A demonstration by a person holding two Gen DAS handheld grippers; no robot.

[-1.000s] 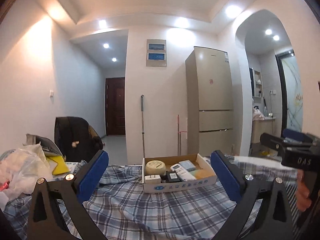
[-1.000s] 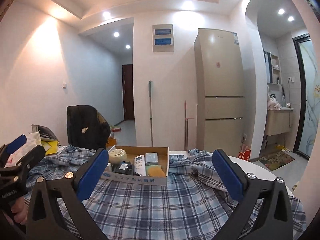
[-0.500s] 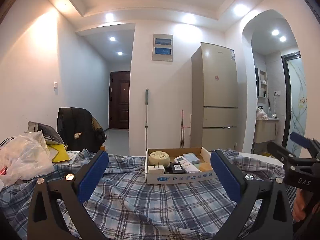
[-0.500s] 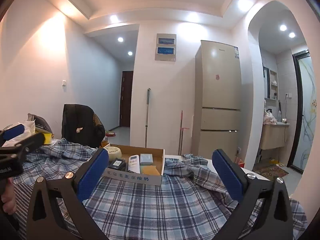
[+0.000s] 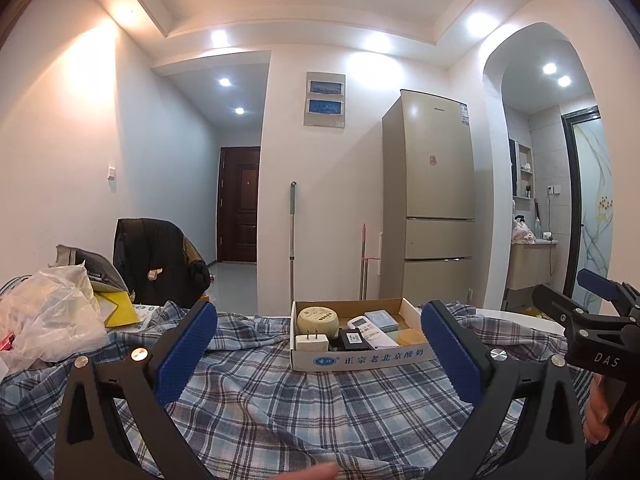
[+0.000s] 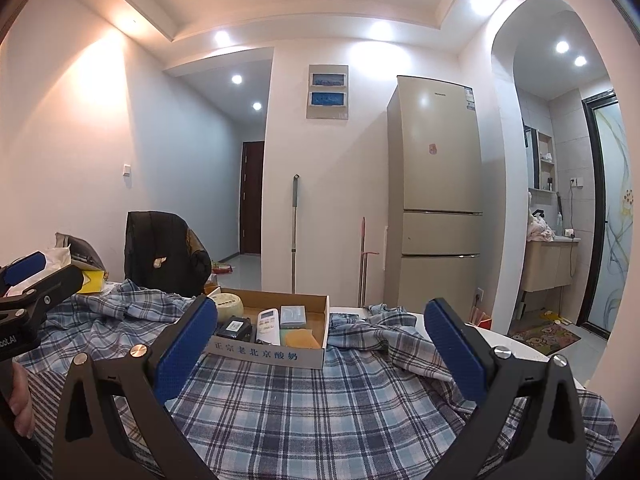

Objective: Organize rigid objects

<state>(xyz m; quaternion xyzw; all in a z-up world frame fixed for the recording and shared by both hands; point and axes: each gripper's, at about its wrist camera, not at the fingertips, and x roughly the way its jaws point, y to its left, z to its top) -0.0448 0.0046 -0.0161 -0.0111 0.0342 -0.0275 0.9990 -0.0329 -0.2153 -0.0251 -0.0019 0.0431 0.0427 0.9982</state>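
Both the left gripper (image 5: 316,354) and right gripper (image 6: 320,354) hover with jaws released before the cardboard box (image 5: 360,358), whose remote control (image 5: 366,328) looks light, stiff and best pinched across its narrow sides.

1. One cardboard box (image 5: 362,359) on the checked cloth (image 5: 280,408).
2. Inside the box: one round yellow tin (image 5: 317,317), one white plug (image 5: 311,343), one black block (image 5: 353,339), one white remote (image 5: 370,330), one pale blue flat box (image 5: 381,319), one orange pad (image 5: 408,336). Six things in all.
3. Two grippers: left gripper (image 5: 316,354) and right gripper (image 6: 320,352), each with two blue pads, spread wide.
4. One tall fridge (image 5: 430,204).
5. One dark door (image 5: 239,204).
6. Two long sticks against the wall: one grey mop handle (image 5: 292,240), one pink one (image 5: 363,260).
7. One black chair (image 5: 156,266).
8. One clear plastic bag (image 5: 48,320).
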